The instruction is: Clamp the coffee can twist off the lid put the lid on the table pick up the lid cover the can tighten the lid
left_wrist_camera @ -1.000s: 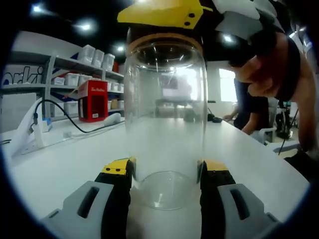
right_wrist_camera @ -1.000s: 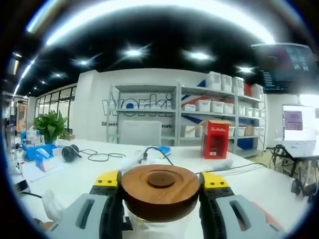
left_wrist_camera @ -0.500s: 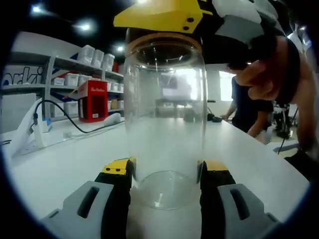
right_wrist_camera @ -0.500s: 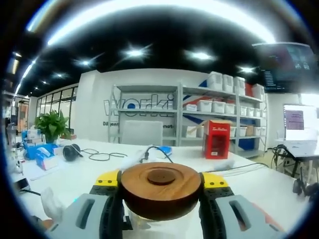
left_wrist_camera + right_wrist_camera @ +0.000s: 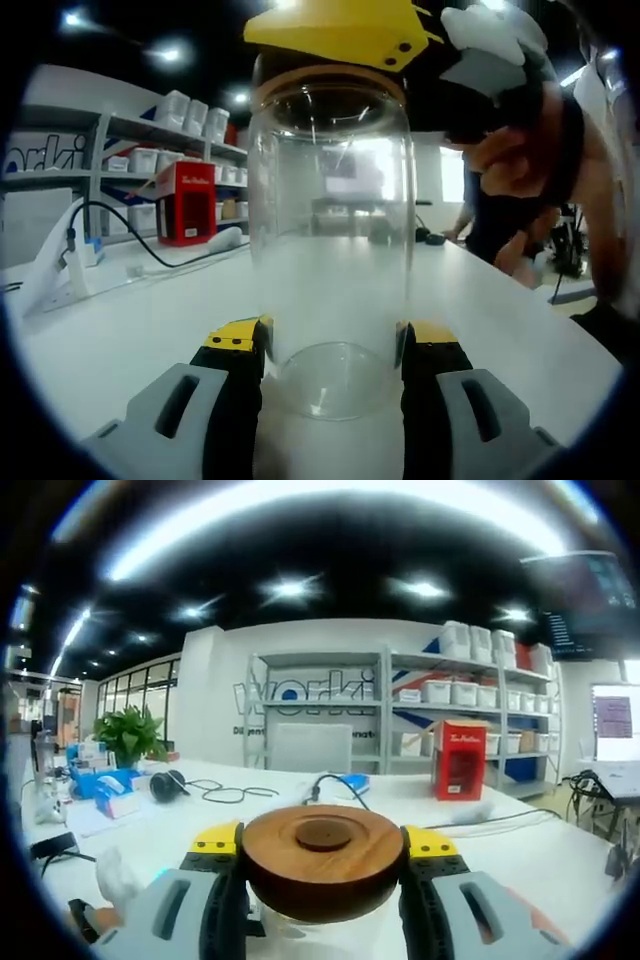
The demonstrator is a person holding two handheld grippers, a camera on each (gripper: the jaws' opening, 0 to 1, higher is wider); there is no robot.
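Your clear glass coffee can (image 5: 332,240) stands upright on the white table (image 5: 120,320), right in front of your left gripper (image 5: 330,350). Its yellow-tipped grey jaws sit on either side of the can's base, closed in against the glass, so you have the can clamped low down. The can looks empty; you can see the room through it.

At the can's mouth sits the round brown wooden lid (image 5: 323,858), seen from below in the left gripper view as a tan band at the top of the glass. Your right gripper (image 5: 323,855) has that lid pinched between its two yellow-tipped jaws, one on each side of the rim, and in the right gripper view a sliver of the glass shows just beneath the wood. Whether the lid is seated tight or loose, you cannot tell. From the left gripper view the right gripper's yellow underside hangs directly over the can, with your hand (image 5: 530,150) behind it to the right.

Further out on the table, a black cable (image 5: 130,240) runs off to the far left, towards a red box (image 5: 187,203) standing near grey shelving with white bins (image 5: 150,130). In the right gripper view, black headphones (image 5: 168,785) and a green potted plant (image 5: 130,745) lie far left.
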